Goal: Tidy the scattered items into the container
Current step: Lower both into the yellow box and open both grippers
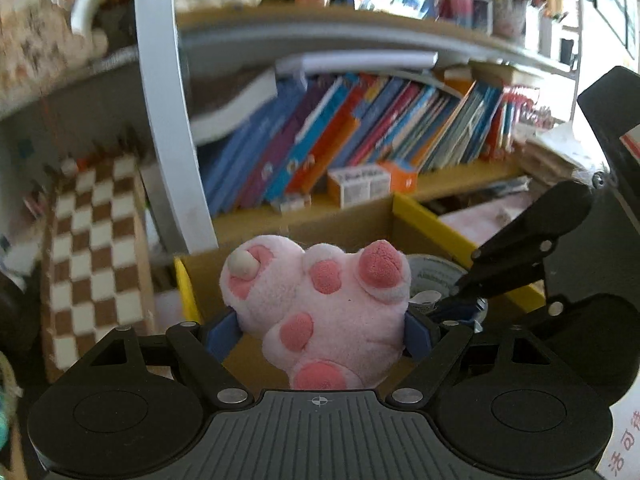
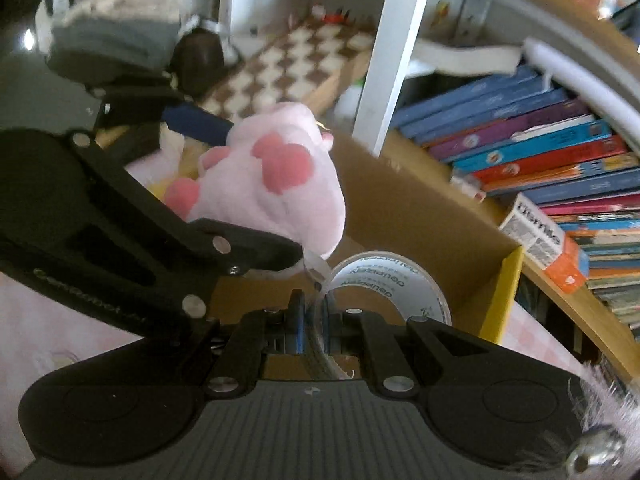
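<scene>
Both tongs hang over the open cardboard box (image 1: pixel 344 224): the left gripper (image 1: pixel 320 326) is clamped on a pink plush toy (image 1: pixel 320 300), its blue pads pressing into either side, and the right gripper (image 2: pixel 314 320) is pinched together on the wall of a roll of clear tape (image 2: pixel 384 284). Largest is the bookshelf (image 1: pixel 460 178) behind the box, its one visible row of leaning paperbacks too blurred to count or read. Beside it to the left leans one brown-and-white chequered board (image 1: pixel 96 248), its upper edge lost in blur. The box itself is plain brown card with two yellow-edged flaps; its floor is mostly hidden by the toy and the tongs. The toy, held above the box's opening, is soft and fuzzy with darker pink paw-like patches and one cream nub; its face cannot be made out. The tape roll, just inside the box's right side, is glossy and round, its lower arc cut off by the gripper body and its print reading mirrored.
</scene>
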A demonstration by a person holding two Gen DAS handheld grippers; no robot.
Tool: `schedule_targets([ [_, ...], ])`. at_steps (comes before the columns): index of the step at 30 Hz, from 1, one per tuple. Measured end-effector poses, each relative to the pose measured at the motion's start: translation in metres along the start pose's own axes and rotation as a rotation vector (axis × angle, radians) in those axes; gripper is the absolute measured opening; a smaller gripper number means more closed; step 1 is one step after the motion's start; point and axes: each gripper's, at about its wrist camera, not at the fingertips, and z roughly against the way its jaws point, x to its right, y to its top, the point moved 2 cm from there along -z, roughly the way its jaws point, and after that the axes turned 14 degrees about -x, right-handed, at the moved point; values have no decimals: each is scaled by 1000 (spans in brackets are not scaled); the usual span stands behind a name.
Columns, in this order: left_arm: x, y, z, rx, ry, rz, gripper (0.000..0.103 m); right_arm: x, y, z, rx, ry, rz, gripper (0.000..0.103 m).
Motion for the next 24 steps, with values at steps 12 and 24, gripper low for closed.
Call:
schedule_targets([
  [12, -4, -3, -39, -134, 57, -71, 88, 21, 8, -49, -148, -4, 52, 9],
  [24, -3, -3, -42, -168, 117, -118, 89, 29, 5, -37, -133, -11, -26, 29],
])
